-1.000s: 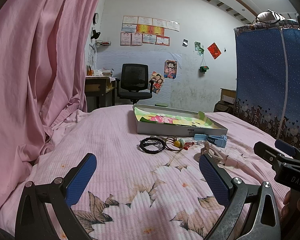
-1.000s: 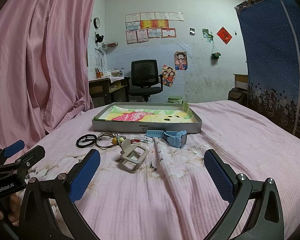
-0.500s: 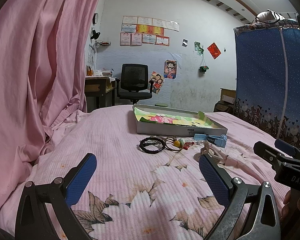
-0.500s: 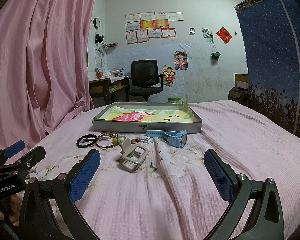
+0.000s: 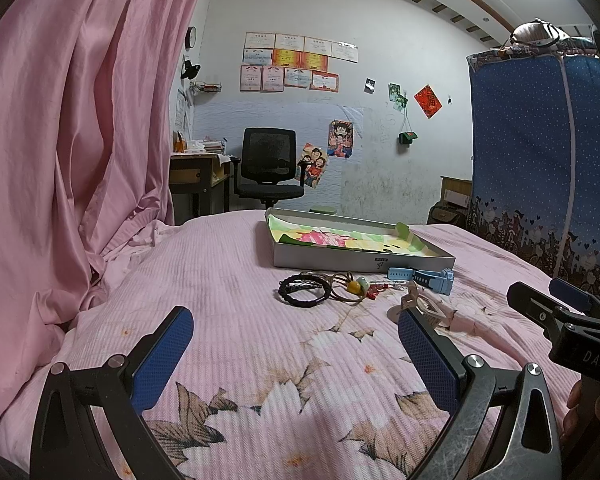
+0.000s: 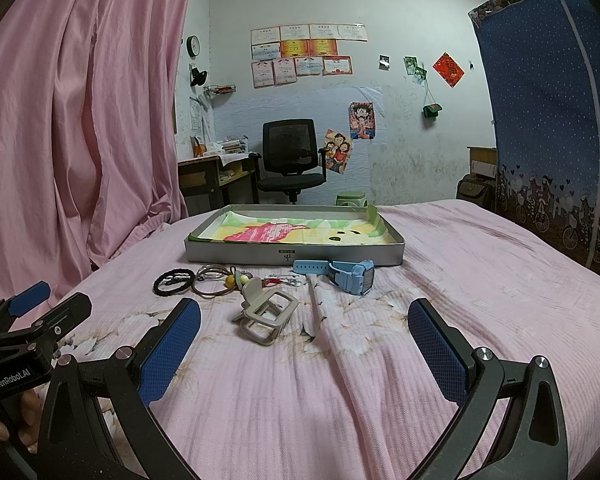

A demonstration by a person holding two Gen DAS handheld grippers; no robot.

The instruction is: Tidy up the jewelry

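A shallow grey tray point(image 6: 236, 254) lined with colourful paper lies on the pink bed; it also shows in the left wrist view point(image 5: 320, 260). In front of it lie a black hair tie point(image 6: 172, 282), a thin bracelet with beads point(image 6: 216, 282), a small red charm point(image 6: 276, 281), a beige hair claw point(image 6: 266, 312) and a blue watch point(image 6: 348, 276). The black hair tie point(image 5: 302, 290), the watch point(image 5: 424, 278) and the claw point(image 5: 420, 304) show in the left wrist view too. My left gripper point(image 5: 294, 354) and right gripper point(image 6: 304, 348) are open and empty, well short of the items.
A pink curtain point(image 5: 68, 140) hangs at the left. A blue fabric wardrobe point(image 6: 556, 120) stands at the right. A black office chair point(image 6: 292, 160) and a desk point(image 6: 216, 178) are beyond the bed. A fold in the bedspread point(image 6: 320, 320) runs beside the claw.
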